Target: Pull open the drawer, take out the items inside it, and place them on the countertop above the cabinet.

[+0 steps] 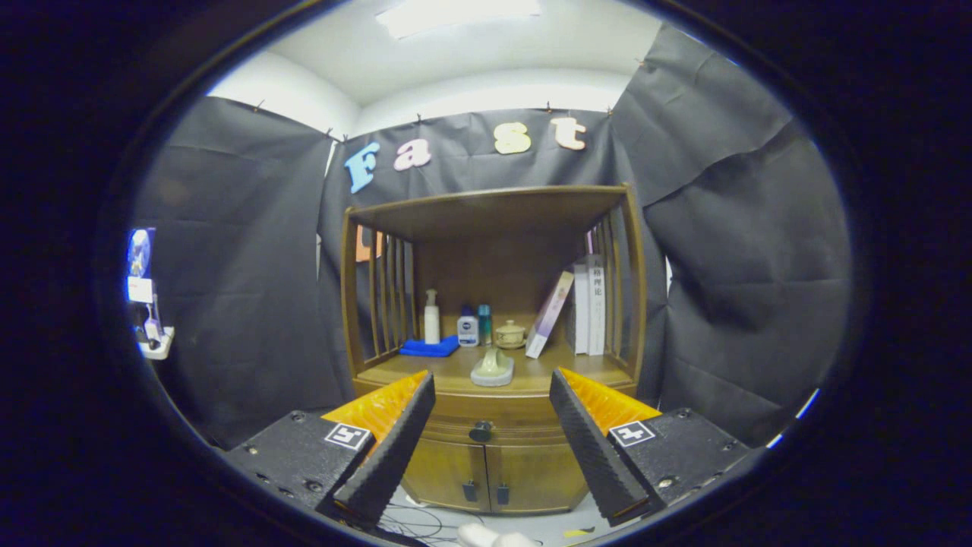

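A wooden cabinet stands ahead against the black cloth wall. Its drawer sits closed under the countertop, with a dark round knob at its middle. My gripper is open, its two black fingers spread wide on either side of the drawer front, some way short of it. Nothing is between them. The knob lies between and beyond the fingertips. What the drawer holds is hidden.
On the countertop lie a pale green dish-like piece, a blue cloth, a white pump bottle, small bottles, a lidded jar and leaning books. Two lower doors sit under the drawer. Cables lie on the floor.
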The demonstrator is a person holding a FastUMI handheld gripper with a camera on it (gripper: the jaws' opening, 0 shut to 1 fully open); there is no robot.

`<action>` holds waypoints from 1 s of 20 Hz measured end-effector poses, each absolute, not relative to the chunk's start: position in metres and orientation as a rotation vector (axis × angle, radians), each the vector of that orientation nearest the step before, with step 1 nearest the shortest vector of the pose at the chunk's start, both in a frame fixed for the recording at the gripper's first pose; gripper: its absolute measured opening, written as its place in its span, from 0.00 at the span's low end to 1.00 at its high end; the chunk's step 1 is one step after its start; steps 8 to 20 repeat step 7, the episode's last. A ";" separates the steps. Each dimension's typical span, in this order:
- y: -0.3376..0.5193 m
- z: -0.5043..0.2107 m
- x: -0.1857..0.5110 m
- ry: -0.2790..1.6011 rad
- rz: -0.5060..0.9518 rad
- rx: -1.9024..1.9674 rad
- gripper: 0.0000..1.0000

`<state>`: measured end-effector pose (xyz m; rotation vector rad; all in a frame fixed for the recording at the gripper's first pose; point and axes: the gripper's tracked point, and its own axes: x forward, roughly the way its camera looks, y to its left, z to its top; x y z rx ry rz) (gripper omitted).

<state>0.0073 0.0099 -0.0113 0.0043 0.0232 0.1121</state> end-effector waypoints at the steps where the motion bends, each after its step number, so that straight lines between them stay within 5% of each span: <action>1: 0.002 -0.005 0.001 0.006 0.106 0.009 0.99; 20: -0.032 0.015 -0.025 -0.089 0.055 0.023 0.99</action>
